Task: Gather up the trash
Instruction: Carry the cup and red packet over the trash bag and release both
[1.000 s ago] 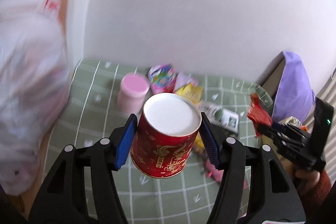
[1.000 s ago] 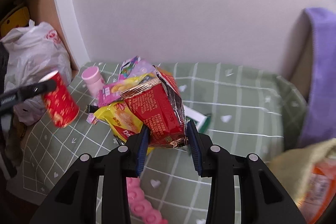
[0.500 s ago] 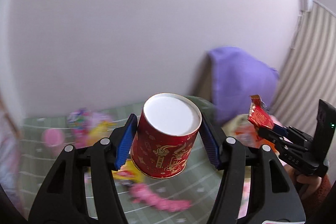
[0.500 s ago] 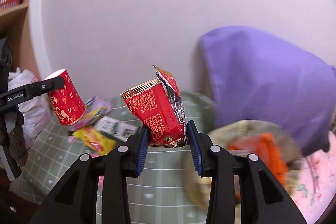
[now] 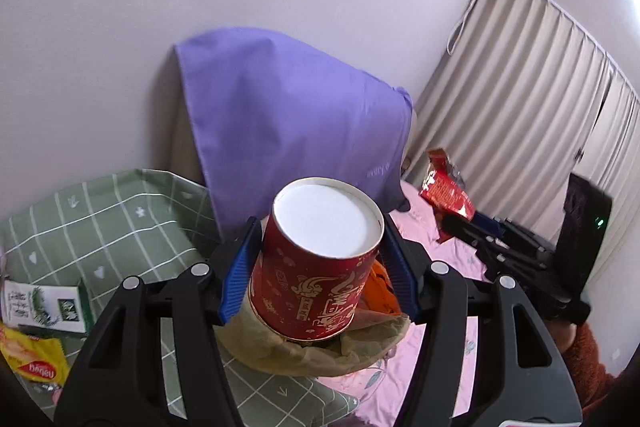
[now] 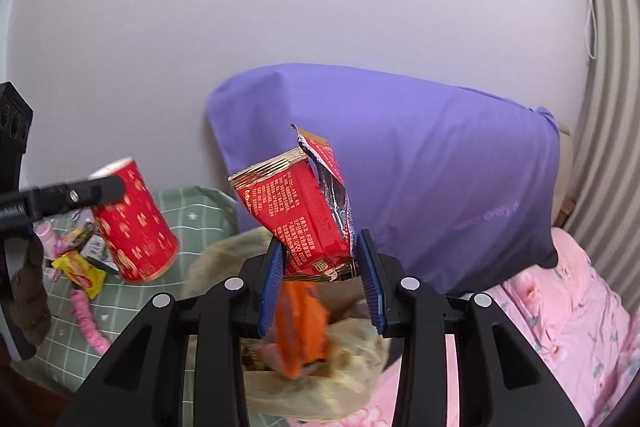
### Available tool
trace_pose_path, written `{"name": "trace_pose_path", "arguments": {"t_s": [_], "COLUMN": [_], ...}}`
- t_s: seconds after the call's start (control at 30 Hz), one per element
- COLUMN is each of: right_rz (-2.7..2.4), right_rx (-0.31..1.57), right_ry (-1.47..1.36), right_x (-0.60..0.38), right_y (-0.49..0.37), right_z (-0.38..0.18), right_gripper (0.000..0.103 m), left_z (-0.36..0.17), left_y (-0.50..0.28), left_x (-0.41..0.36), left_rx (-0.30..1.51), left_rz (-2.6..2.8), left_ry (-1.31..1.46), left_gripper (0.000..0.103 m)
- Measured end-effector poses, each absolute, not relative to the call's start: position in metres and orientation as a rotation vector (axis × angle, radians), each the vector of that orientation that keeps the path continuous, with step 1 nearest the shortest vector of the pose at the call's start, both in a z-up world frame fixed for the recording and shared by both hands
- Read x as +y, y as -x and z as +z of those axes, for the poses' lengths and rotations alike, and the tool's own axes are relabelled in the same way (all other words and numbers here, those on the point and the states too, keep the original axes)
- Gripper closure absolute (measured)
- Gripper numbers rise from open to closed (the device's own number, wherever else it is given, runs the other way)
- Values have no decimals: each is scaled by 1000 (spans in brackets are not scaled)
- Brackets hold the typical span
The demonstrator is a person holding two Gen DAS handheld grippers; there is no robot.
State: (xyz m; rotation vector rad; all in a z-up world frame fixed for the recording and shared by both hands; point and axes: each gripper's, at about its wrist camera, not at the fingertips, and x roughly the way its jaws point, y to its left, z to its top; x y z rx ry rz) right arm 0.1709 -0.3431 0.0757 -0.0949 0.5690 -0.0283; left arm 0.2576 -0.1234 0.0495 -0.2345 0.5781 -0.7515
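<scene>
My left gripper [image 5: 318, 271] is shut on a red paper cup [image 5: 320, 267] with gold print, held bottom-up above a tan trash bag [image 5: 308, 355]. The cup also shows in the right wrist view [image 6: 134, 223]. My right gripper [image 6: 320, 281] is shut on a red snack wrapper [image 6: 304, 215], held over the tan bag's [image 6: 320, 379] open mouth, where an orange wrapper [image 6: 302, 331] lies. The wrapper also shows in the left wrist view [image 5: 446, 189].
A purple pillow [image 6: 420, 179] leans on the white wall behind the bag. A green checked cloth [image 5: 100, 227] at left carries a yellow wrapper [image 6: 82, 271], a pink wrapper [image 6: 86, 315] and a small white-green box [image 5: 44, 307]. Pink bedding [image 6: 560, 307] lies right.
Both grippers swung right, away from the litter on the green cloth, and now hang over the tan bag by the purple pillow. The cup and wrapper stayed gripped.
</scene>
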Motion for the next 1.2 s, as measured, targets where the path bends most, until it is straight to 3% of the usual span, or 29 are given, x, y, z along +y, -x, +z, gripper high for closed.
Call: {"name": "trace_pose_path", "arguments": {"t_s": [0.43,0.9,1.2], "right_rz": [41,158,95], "right_rx": [687,898,864], "right_ry": [78,153,109], "right_x": [-372,-336,-345], "right_y": [-214,-246,-230], "right_z": [30,-43,-31], "right_gripper": [68,68,67], "left_z": [-36,-35,-33], "left_y": [-307,-306,-306], "left_x": [-206,-166,-160], "left_rx": [816,839,843], "left_rz": [-654,-674,-704], "left_ry": [-15,105,174], "left_gripper": [49,51,51]}}
